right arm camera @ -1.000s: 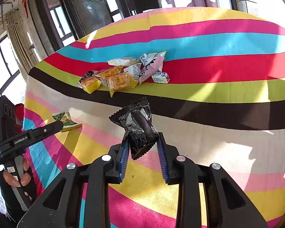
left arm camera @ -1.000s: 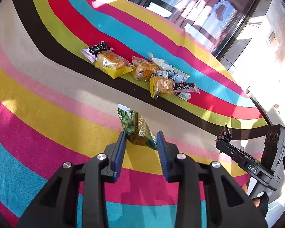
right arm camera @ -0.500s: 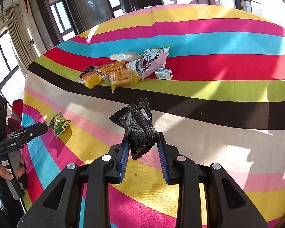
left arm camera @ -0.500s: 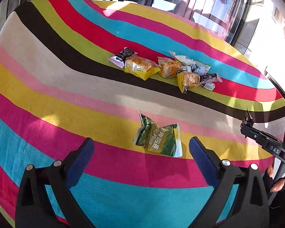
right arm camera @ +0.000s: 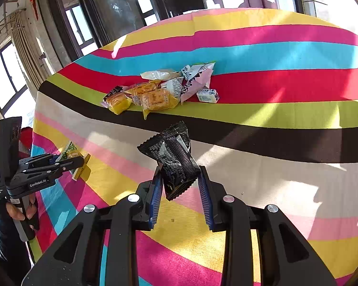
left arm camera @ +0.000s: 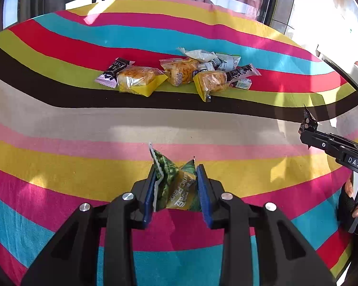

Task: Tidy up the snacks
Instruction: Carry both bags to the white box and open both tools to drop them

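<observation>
My left gripper [left arm camera: 176, 169] has its jaws closing, and the blue pads squeeze a green snack packet [left arm camera: 175, 186] that is crumpled between them, low over the yellow and pink stripes. My right gripper [right arm camera: 180, 168] is shut on a black snack packet [right arm camera: 171, 152] that sticks up between its pads above the cloth. From the right wrist view, the left gripper [right arm camera: 66, 160] shows at the left edge with the green packet [right arm camera: 80, 166] in it. The right gripper [left arm camera: 307, 128] appears at the right edge of the left wrist view.
A pile of snack packets [left arm camera: 179, 74] lies on the green and red stripes farther back, yellow cakes, white and purple wrappers among them [right arm camera: 160, 90]. The striped cloth [left arm camera: 59, 124] covers the whole table. Windows and curtains stand behind. A hand [right arm camera: 19, 212] holds each gripper's handle.
The left gripper opened wide and left the green packet lying on the cloth, then shut on it again after rolling. The right gripper kept still with the black packet.
</observation>
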Demonstrator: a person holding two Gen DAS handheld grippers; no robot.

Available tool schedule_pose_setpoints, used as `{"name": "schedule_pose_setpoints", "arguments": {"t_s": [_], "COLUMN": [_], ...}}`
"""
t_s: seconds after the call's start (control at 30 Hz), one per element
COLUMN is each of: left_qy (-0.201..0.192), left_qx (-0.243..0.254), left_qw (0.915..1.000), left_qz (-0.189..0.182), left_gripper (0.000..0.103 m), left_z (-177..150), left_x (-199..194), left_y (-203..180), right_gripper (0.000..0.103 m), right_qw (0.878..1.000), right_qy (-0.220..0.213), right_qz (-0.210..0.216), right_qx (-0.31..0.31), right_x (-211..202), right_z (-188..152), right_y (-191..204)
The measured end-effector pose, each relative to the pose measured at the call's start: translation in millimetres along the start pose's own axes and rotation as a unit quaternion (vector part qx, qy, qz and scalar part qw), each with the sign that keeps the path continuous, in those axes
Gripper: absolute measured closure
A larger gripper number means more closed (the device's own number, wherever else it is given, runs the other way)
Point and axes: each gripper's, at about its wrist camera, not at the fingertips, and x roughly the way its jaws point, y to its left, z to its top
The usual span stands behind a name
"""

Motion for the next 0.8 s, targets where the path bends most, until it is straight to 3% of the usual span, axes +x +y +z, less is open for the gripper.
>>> {"name": "schedule_pose_setpoints", "arguments": {"t_s": [0.07, 0.2, 0.33, 0.4, 0.5, 0.63, 0.8], "left_qy": [-0.007, -0.042, -0.056, -0.060, -0.059, -0.060, -0.074], "left_qx": [-0.034, -0.076, -0.111, -0.113, -0.110, -0.129, -0.190], "left_qw": [0.9990, 0.9956, 0.9907, 0.9905, 0.9907, 0.9886, 0.9775], "left_qz": [-0.027, -0.036, -0.054, -0.052, -0.053, -0.050, -0.055], "left_gripper": [0.071, 0.071, 0.071, 0.071, 0.071, 0.071, 0.071], "left_z": [-10, -30, -51, -63, -84, -113, -147], "left_x": [-10, -41, -69, -80, -98, -117, -141], "left_y": [10, 29, 48, 52, 58, 74, 105], "right_gripper": [0.072, 0.074, 0.074, 0.074, 0.074, 0.074, 0.074], "right_qw": [1.000, 1.000, 1.000, 0.999, 0.998, 0.991, 0.978], "right_qy": [-0.002, -0.008, 0.016, 0.031, 0.036, 0.037, 0.053], "right_qz": [0.000, -0.002, -0.009, 0.016, 0.036, 0.094, 0.149], "right_qx": [-0.002, -0.006, -0.013, -0.003, -0.042, -0.089, -0.137], "right_x": [-1, -3, 3, 6, 4, 0, 6], "right_z": [0, 0, 0, -3, -9, -16, -33], "right_y": [1, 4, 16, 29, 72, 140, 216]}}
